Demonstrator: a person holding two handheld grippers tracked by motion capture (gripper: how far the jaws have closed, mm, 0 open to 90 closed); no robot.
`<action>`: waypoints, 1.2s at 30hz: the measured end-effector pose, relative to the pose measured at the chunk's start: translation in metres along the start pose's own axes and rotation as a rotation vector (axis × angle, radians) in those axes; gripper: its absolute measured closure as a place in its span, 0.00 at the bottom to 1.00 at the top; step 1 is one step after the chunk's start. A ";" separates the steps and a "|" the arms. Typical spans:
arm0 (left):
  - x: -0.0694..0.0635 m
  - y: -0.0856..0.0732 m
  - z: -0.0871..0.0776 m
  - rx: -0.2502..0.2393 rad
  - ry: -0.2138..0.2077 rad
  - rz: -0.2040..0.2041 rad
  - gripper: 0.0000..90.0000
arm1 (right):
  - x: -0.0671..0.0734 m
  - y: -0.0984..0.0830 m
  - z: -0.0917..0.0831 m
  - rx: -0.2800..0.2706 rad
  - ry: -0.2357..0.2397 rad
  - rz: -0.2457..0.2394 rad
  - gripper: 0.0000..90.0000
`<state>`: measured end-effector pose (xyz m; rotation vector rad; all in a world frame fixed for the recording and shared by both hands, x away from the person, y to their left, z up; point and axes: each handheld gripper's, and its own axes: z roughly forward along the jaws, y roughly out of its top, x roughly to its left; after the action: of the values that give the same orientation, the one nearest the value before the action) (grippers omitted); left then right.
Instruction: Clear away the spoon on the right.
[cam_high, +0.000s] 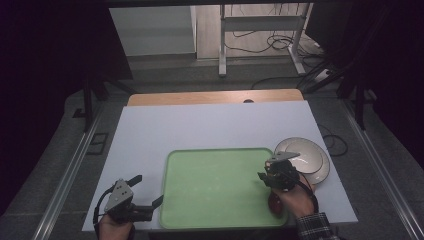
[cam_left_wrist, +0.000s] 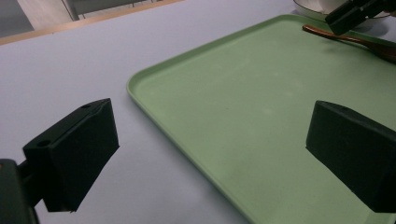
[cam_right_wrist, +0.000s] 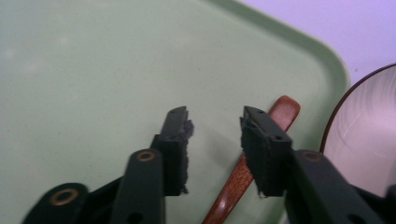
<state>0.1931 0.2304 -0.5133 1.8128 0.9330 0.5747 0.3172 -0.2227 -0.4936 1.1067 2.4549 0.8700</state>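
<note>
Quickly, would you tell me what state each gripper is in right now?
Left gripper: open, holding nothing.
Right gripper: open above the wooden spoon, not gripping it.

1. A white sheet (cam_high: 210, 125) is covering most of the table and is lying flat under everything on it.
2. A strip of bare wooden tabletop (cam_high: 215, 97) is showing along the far edge, beyond the white sheet.
3. A white plate with a dark rim (cam_high: 312, 155) is sitting on the sheet near its right edge.
4. A metal stand (cam_high: 260, 30) is standing on the floor past the table.
5. Dark cables (cam_high: 280, 42) are trailing across the floor around the stand's legs.
</note>
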 end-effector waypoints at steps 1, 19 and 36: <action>0.000 0.000 0.000 0.000 0.000 0.000 0.02 | 0.000 0.001 -0.002 -0.006 0.000 0.001 0.63; 0.000 0.000 -0.001 -0.001 0.003 -0.003 0.02 | 0.000 0.008 -0.020 -0.096 -0.065 -0.017 0.19; 0.001 0.000 -0.001 0.001 0.005 -0.003 0.02 | -0.002 -0.003 -0.036 -0.118 -0.093 0.035 0.01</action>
<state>0.1927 0.2316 -0.5134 1.8108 0.9394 0.5772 0.2985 -0.2405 -0.4677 1.1249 2.2851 0.9388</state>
